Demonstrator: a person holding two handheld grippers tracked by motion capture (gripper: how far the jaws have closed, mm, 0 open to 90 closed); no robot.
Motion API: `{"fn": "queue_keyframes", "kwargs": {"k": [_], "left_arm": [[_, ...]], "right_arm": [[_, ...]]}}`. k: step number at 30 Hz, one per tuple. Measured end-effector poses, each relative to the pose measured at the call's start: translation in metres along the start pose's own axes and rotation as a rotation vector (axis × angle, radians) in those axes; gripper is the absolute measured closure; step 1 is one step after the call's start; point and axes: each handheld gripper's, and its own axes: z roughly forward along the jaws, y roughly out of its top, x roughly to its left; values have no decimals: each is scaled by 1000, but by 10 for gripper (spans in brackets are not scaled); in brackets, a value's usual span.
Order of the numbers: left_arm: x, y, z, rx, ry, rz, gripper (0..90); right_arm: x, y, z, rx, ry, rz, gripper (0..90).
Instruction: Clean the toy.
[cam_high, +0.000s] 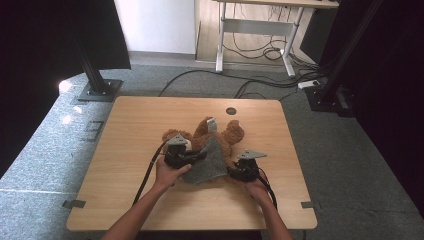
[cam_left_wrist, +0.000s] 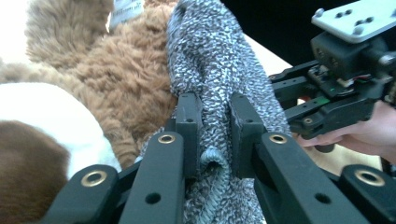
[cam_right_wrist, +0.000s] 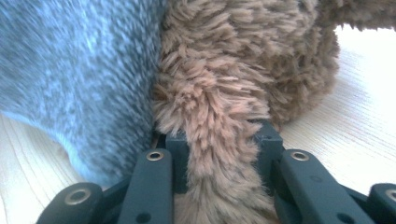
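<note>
A brown plush bear (cam_high: 226, 134) lies on the wooden table (cam_high: 140, 125), partly covered by a grey knitted garment (cam_high: 207, 162). My left gripper (cam_high: 197, 156) is shut on a fold of the grey garment (cam_left_wrist: 212, 84), with brown and white fur (cam_left_wrist: 116, 74) to its left. My right gripper (cam_high: 231, 172) is shut on a furry brown limb of the bear (cam_right_wrist: 219, 154), and the grey knit (cam_right_wrist: 70, 70) lies just left of it. In the left gripper view the right gripper (cam_left_wrist: 285, 100) stands at the far right, held by a hand.
A round cable hole (cam_high: 230, 111) sits near the table's far edge. A white label (cam_high: 212, 124) shows on the bear. Black stand bases (cam_high: 99, 91) and cables (cam_high: 260, 85) lie on the floor beyond the table; bare wood spreads to the left and right.
</note>
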Motion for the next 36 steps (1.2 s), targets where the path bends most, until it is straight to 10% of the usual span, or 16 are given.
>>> {"fn": "queue_keyframes", "kwargs": {"k": [21,26,33,36], "left_arm": [[42,-45,-76,-4,164,2,777],[71,-61,-93,-15,208,-128,776],[58,-60,-78,14,147,-80,778],[42,-56,-61,22,51,-51,778]], "right_arm": [[-1,3,1,0,-1,-5,673],[-3,3,2,-6,14,17,673],[-4,2,2,-9,19,33,673],[-5,2,2,-15,27,41,674]]}}
